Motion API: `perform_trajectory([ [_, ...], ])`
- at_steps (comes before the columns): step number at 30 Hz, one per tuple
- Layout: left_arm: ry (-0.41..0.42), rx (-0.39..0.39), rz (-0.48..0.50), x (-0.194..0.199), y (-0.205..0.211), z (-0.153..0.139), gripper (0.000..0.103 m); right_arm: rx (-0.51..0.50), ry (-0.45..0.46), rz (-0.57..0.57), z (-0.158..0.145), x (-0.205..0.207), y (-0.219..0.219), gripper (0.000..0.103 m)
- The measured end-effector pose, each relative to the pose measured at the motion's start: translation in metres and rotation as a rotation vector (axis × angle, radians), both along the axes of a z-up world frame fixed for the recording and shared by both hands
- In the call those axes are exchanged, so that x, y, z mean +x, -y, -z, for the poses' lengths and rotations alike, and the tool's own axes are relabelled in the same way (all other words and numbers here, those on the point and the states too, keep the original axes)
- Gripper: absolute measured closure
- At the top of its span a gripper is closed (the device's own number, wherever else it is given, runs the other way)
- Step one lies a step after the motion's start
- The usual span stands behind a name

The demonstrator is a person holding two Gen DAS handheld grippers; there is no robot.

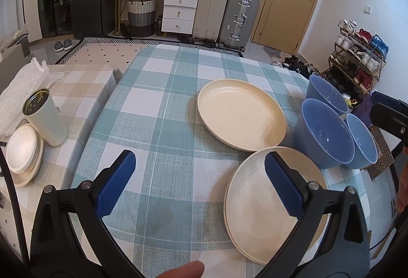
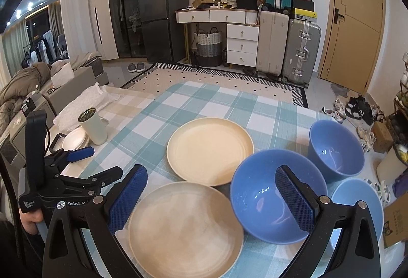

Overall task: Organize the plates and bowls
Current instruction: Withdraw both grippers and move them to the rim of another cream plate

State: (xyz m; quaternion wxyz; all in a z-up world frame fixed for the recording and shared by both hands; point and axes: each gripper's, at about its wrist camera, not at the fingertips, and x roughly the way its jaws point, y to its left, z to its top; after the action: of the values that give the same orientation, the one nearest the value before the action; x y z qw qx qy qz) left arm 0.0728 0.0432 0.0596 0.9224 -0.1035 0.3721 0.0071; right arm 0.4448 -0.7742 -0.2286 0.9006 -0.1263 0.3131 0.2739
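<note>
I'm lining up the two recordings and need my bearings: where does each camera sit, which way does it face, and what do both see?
Left wrist: on the left gripper, low over the checked table, facing the door; own open fingers, a fingertip at the bottom edge.
Right wrist: on the right gripper, above the near plate and big bowl; own open fingers, the left gripper at its left.
Shared: far plate, three blue bowls, suitcases.

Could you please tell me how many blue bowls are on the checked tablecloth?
3: the large round blue bowl nearest the cream plates, one behind it, one at the right edge.
</note>
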Motion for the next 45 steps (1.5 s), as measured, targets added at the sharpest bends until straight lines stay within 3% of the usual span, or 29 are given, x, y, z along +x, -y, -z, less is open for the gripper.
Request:
perform_trajectory([
  [14,-0.007,0.042,-0.034,0.04,-0.003,-0.006,0.002,-0.038,-0.021,-0.005,-0.012,0.051,-0.009,0.001],
  [45,-0.117,0.084,-0.017,0.132,0.008,0.032,0.002,-0.164,-0.179,0.012,0.037,0.185,-0.041,0.001],
])
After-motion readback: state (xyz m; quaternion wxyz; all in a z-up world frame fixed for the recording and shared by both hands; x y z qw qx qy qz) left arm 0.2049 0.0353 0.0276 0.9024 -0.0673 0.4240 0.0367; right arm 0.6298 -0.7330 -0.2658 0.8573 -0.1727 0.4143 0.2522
